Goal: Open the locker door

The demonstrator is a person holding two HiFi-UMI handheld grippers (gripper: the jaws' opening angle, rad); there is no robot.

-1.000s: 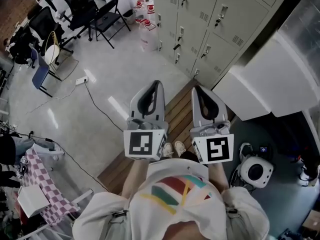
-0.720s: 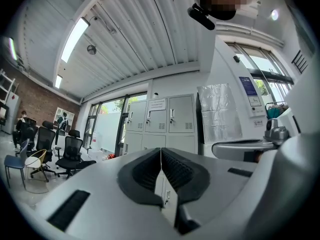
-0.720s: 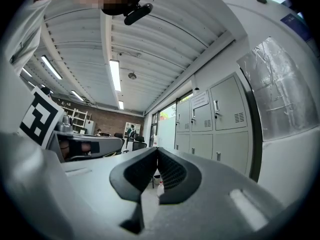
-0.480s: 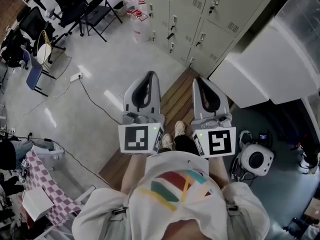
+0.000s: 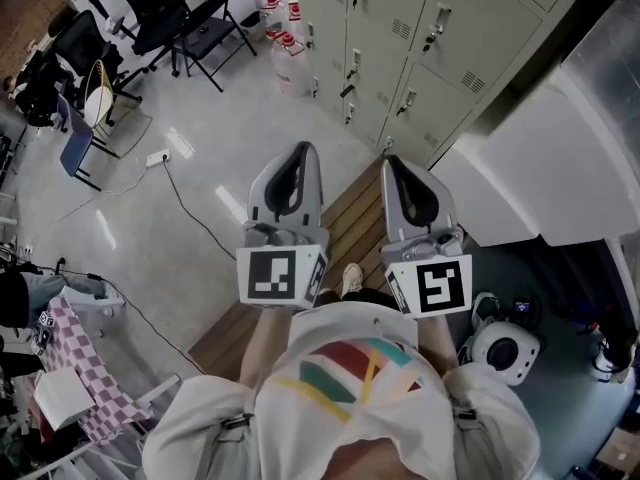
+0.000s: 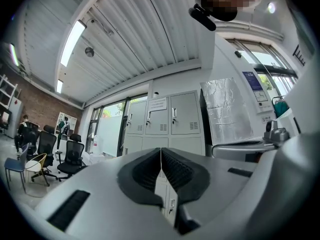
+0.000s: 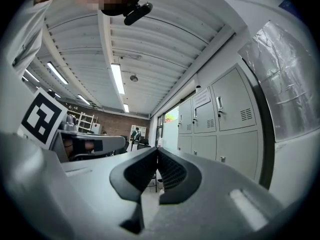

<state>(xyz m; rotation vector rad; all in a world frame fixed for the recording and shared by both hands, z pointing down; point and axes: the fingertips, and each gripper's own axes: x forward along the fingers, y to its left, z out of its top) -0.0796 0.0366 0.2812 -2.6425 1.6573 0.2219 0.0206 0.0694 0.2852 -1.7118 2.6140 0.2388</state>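
A bank of grey lockers (image 5: 420, 28) stands ahead of me, every door I can see closed, each with a small handle and vent. It also shows in the left gripper view as lockers (image 6: 170, 115) and in the right gripper view as lockers (image 7: 220, 114). My left gripper (image 5: 303, 150) is held level in front of me, jaws shut with nothing between them. Beside it, the right gripper (image 5: 388, 163) is likewise shut and empty. Both are well short of the lockers, above a wooden floor strip (image 5: 345, 218).
A large white appliance (image 5: 540, 168) stands right of the lockers. Water bottles (image 5: 285, 53) sit on the floor by the lockers' left end. Black chairs (image 5: 180, 18) and a cable (image 5: 190, 208) lie to the left. A round white device (image 5: 505, 353) rests on the floor at right.
The view has shifted slightly; the lockers sat a little nearer in frame half a second ago. Both grippers stay side by side and shut.
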